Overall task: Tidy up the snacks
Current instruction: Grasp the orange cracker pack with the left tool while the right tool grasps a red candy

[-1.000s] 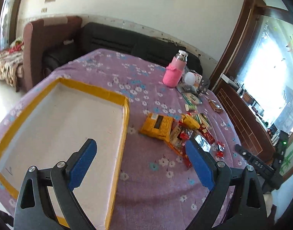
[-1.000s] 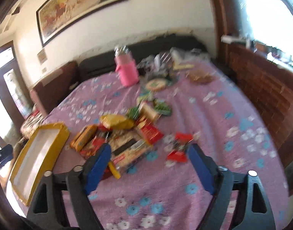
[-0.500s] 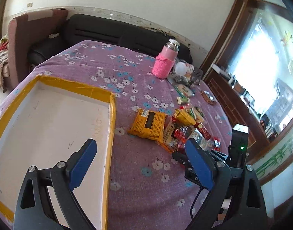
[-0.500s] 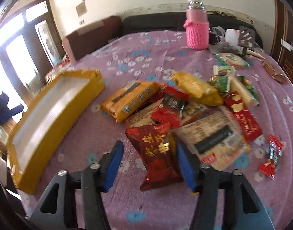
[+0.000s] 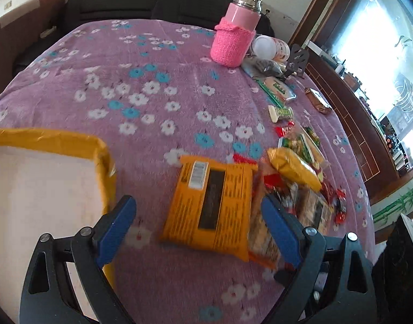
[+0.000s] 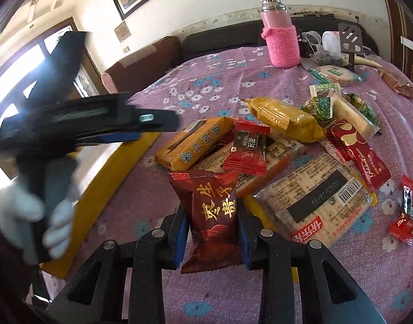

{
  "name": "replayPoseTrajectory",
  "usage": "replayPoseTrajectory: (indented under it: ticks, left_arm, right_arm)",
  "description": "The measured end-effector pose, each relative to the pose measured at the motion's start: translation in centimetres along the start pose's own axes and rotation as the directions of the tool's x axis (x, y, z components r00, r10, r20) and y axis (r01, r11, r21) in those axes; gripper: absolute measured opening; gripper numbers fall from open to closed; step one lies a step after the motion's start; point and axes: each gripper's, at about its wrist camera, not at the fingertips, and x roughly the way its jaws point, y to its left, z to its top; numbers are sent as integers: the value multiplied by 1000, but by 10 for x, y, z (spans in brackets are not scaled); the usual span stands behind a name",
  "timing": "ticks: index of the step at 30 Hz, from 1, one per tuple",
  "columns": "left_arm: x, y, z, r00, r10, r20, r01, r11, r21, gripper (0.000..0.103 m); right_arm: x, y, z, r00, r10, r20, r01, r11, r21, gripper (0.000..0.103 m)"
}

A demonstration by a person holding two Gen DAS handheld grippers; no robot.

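On the purple flowered tablecloth [image 5: 157,113], at the far left, sits a shallow yellow-rimmed tray with a white floor [image 5: 44,189]. Just right of its corner the left gripper [image 5: 198,216] hangs with blue pads spread wide, a flat orange biscuit packet [image 5: 214,202] lying on the cloth between them, untouched. Further right spreads the heap of wrapped snacks, where the right gripper [image 6: 210,229] is closing its jaws on a dark red foil pouch with gold characters [image 6: 211,216], both pads against its sides. A white-gloved hand [image 6: 30,216] carries the left tool. Behind the heap stands a pink bottle in a knitted sleeve [image 6: 280,37].
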Motion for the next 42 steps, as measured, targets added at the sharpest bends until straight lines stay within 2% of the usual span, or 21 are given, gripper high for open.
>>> replayPoseTrajectory:
  ticks: [7, 12, 14, 15, 21, 27, 32, 36, 40, 42]
  left_arm:
    - [27, -13, 10, 998, -15, -61, 17, 999, 42, 94]
    - [37, -26, 1, 993, 97, -72, -84, 983, 162, 94]
    - [36, -31, -3, 992, 115, -49, -104, 976, 190, 86]
    - [35, -33, -3, 992, 118, -39, -109, 975, 196, 70]
    - [21, -33, -9, 994, 105, -6, -103, 983, 155, 69]
    - [-35, -29, -18, 995, 40, 94, -47, 996, 72, 69]
    - [-91, -13, -35, 982, 27, 188, -25, 1000, -10, 70]
    - [-143, 18, -61, 959, 77, 274, -56, 995, -83, 70]
    - [-181, 46, -82, 939, 128, 318, -88, 987, -138, 70]
    - [-204, 64, -92, 921, 159, 355, -106, 981, -164, 70]
  right_arm:
    - [-3, -2, 1, 999, 38, -3, -38, 999, 19, 32]
    - [-4, 1, 0, 998, 55, -6, -55, 998, 14, 32]
    - [-3, 1, -1, 998, 59, -7, -59, 998, 12, 32]
    - [-3, 1, 0, 998, 60, -7, -60, 998, 11, 32]
    - [-3, 1, -1, 998, 63, -7, -63, 998, 9, 32]
    - [-6, 3, 0, 998, 70, 6, -70, 998, -1, 32]
    - [-9, 3, -2, 998, 66, 19, -66, 998, -6, 32]
    - [-11, 7, -5, 999, 35, 36, -34, 999, -28, 32]
    - [-18, 19, -5, 997, -28, 69, 32, 998, -61, 32]
    - [-34, 36, 0, 997, -4, 81, 10, 998, -67, 32]
